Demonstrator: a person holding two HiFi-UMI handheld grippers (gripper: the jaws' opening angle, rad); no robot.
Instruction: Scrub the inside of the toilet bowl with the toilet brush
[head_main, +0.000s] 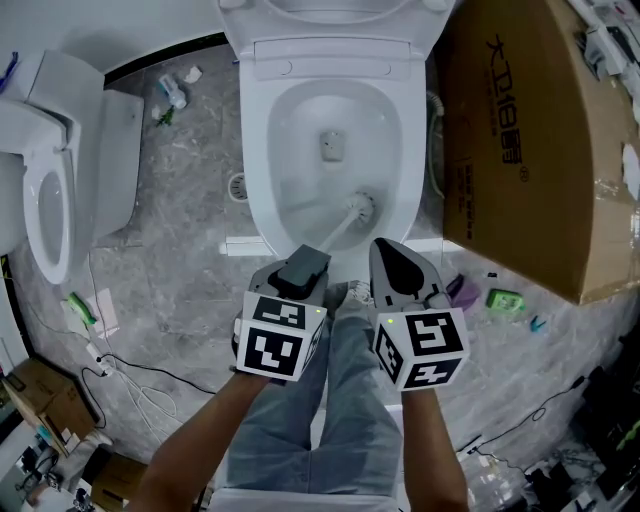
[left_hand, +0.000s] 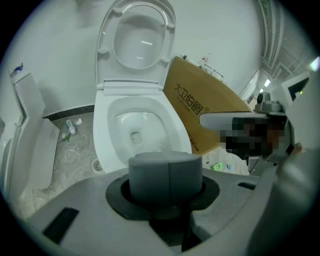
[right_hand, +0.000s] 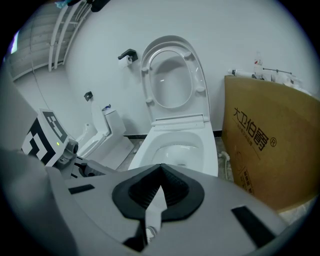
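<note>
Two grippers meet at the toilet bowl's (head_main: 296, 135) front rim: left gripper (head_main: 303, 266) clamped on the toilet brush (head_main: 357, 210), its head inside; right gripper (head_main: 388, 252) closed, empty.

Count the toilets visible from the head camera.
2. The open toilet straight ahead, toilet brush in its bowl; a second toilet at the left edge. More may lie outside view.

Head view steeply down; gripper views forward (all share toilet bowl (head_main: 262, 170)).

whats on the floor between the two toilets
In the head view: a round floor drain and, farther back, a small bottle and scraps of litter on the grey floor.
</note>
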